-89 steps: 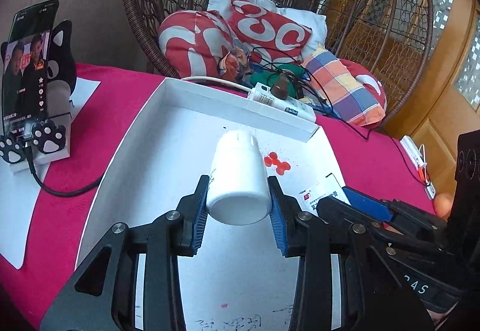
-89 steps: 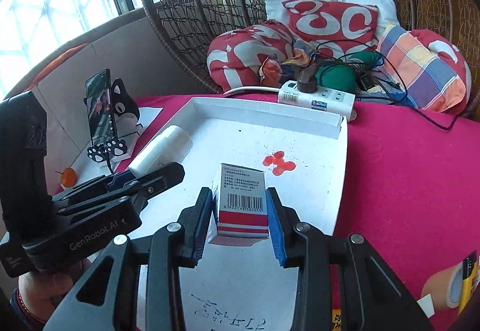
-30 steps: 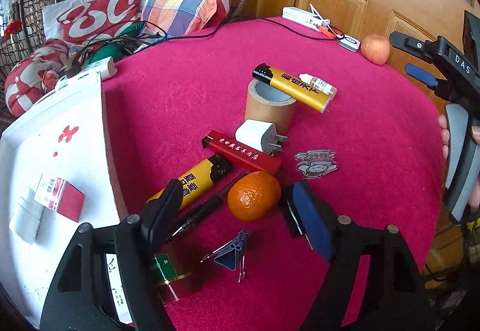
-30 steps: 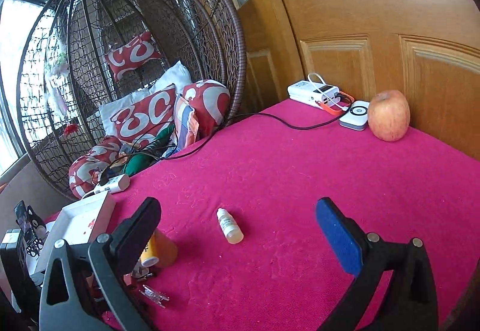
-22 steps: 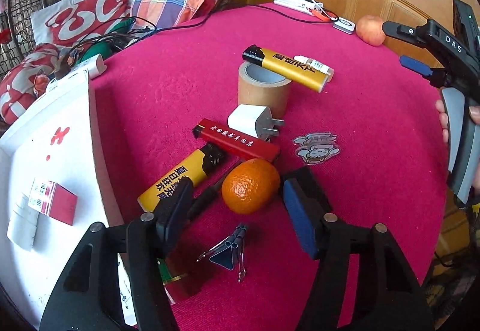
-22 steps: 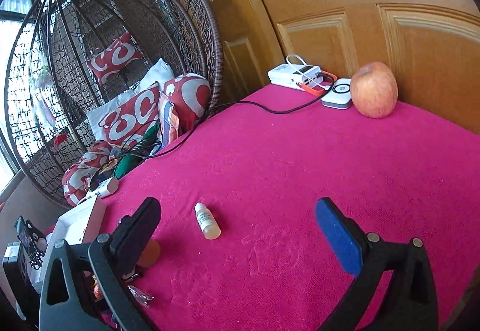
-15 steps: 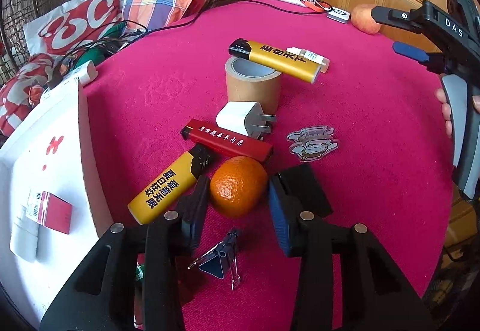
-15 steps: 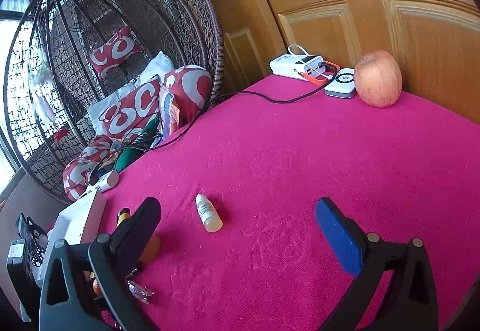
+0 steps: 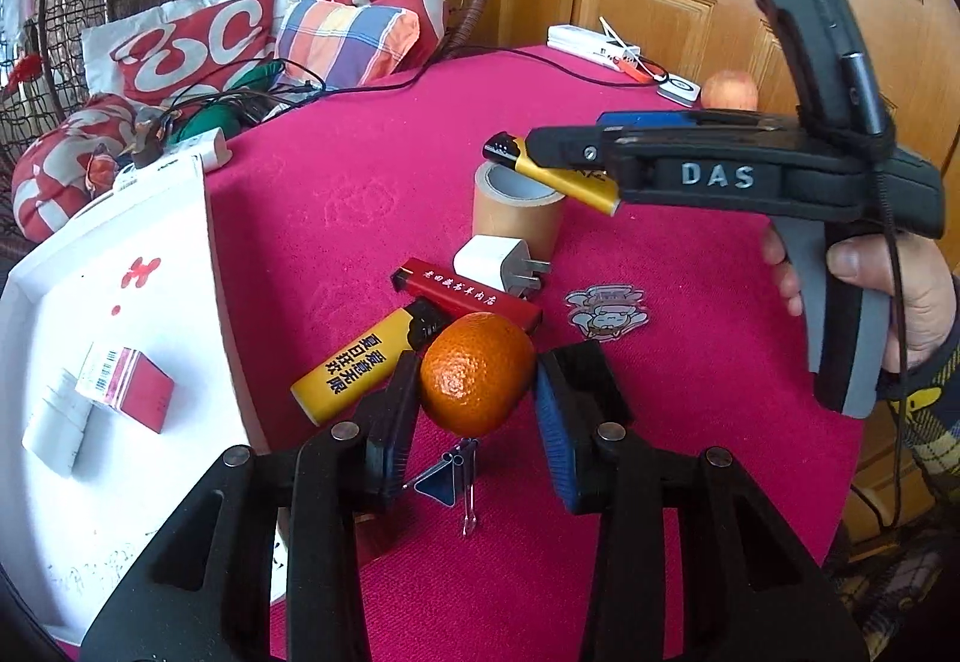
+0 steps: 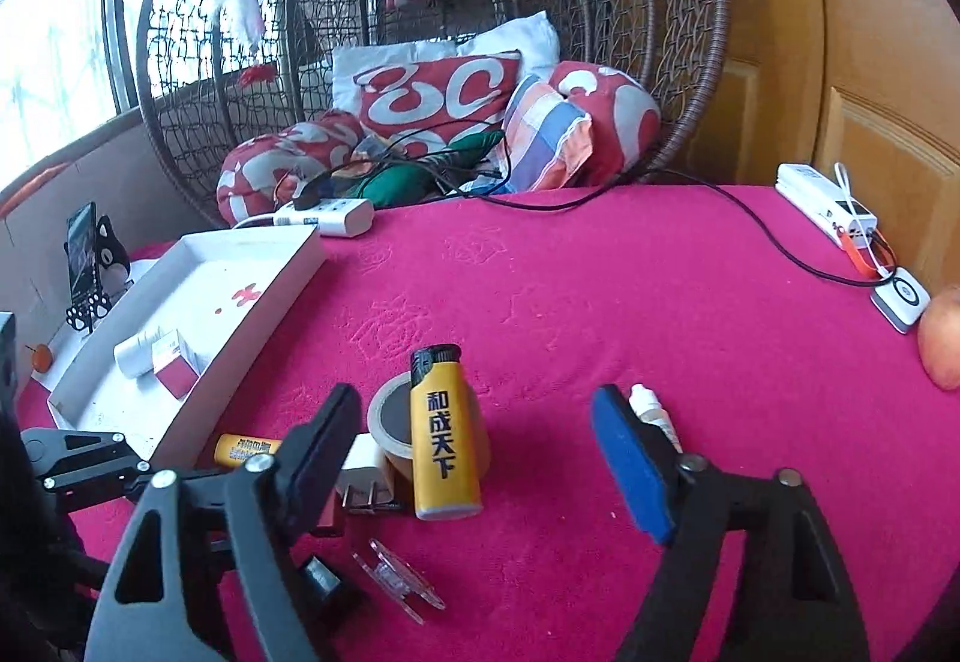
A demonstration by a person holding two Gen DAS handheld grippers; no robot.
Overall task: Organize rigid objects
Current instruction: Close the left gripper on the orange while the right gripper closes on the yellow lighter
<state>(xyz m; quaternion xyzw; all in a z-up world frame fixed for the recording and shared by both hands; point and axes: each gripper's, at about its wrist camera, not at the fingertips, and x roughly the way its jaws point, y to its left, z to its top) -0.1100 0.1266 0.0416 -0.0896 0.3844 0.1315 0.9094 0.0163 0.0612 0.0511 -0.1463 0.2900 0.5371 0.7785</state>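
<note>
My left gripper [image 9: 477, 410] is shut on an orange tangerine [image 9: 477, 371] and holds it just above the pink cloth. Behind it lie a yellow lighter [image 9: 354, 371], a red lighter [image 9: 468, 293] and a white plug adapter [image 9: 492, 263]. My right gripper [image 10: 480, 458] is open around a second yellow lighter [image 10: 444, 437] that lies across a brown tape roll [image 10: 393, 416]. A small white dropper bottle [image 10: 654, 413] lies by its right finger. The white tray [image 9: 150, 218] at the left holds a red box [image 9: 129, 389] and a white bottle [image 9: 51, 428].
A blue binder clip [image 9: 450, 479] lies under the tangerine, a cartoon sticker [image 9: 606, 308] to its right. An apple [image 10: 942, 338], a power bank [image 10: 825, 209] and a cable sit at the far right edge. A power strip [image 10: 333, 212] and the wicker chair stand behind the tray.
My left gripper closed on the tangerine. My right gripper swung left and down over the yellow lighter on the tape roll, staying open.
</note>
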